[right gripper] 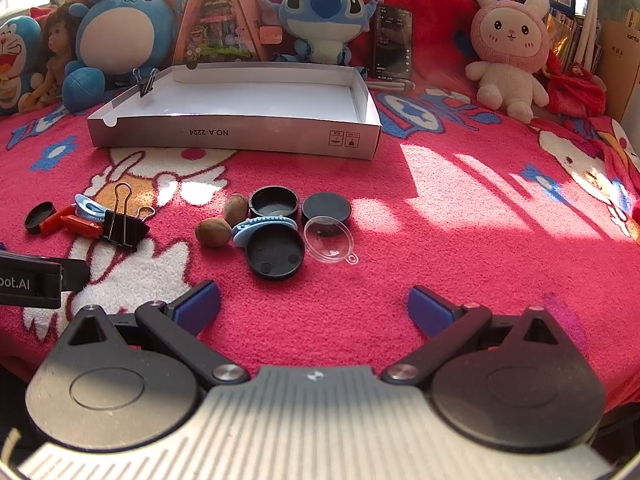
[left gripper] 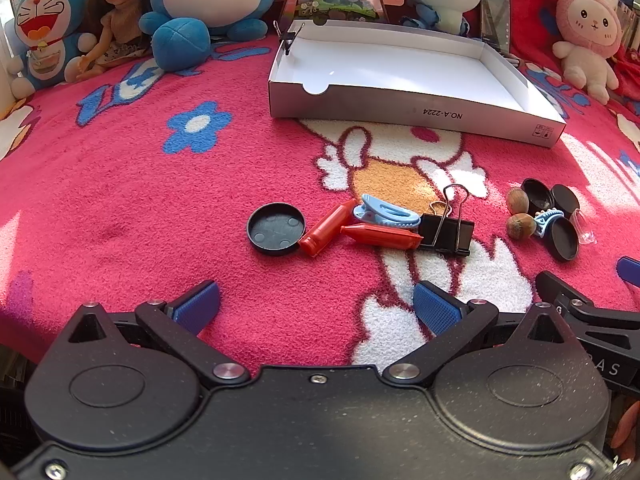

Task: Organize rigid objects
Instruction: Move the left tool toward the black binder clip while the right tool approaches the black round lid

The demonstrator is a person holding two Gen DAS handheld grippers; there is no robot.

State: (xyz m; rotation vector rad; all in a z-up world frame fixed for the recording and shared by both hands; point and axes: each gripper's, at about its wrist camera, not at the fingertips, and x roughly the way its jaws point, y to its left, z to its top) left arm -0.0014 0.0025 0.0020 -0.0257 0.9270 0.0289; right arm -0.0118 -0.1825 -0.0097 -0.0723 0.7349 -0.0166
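Note:
My left gripper (left gripper: 316,306) is open and empty, just short of a small pile: a black lid (left gripper: 275,229), two red pieces (left gripper: 326,226), a light blue clip (left gripper: 386,212) and a large black binder clip (left gripper: 448,228). My right gripper (right gripper: 314,306) is open and empty, just short of a second pile: two nuts (right gripper: 214,232), several black lids (right gripper: 276,252), a light blue clip (right gripper: 262,226) and a clear plastic dome (right gripper: 328,240). An open white box (left gripper: 408,106) lies behind both piles; it also shows in the right wrist view (right gripper: 236,136).
A small binder clip (right gripper: 145,82) is clipped on the box's left wall. Plush toys (right gripper: 320,16), a doll (left gripper: 116,20), a triangular toy house (right gripper: 218,16) and a phone (right gripper: 392,42) line the back of the pink blanket (right gripper: 440,240). Bookshelves stand at the far right.

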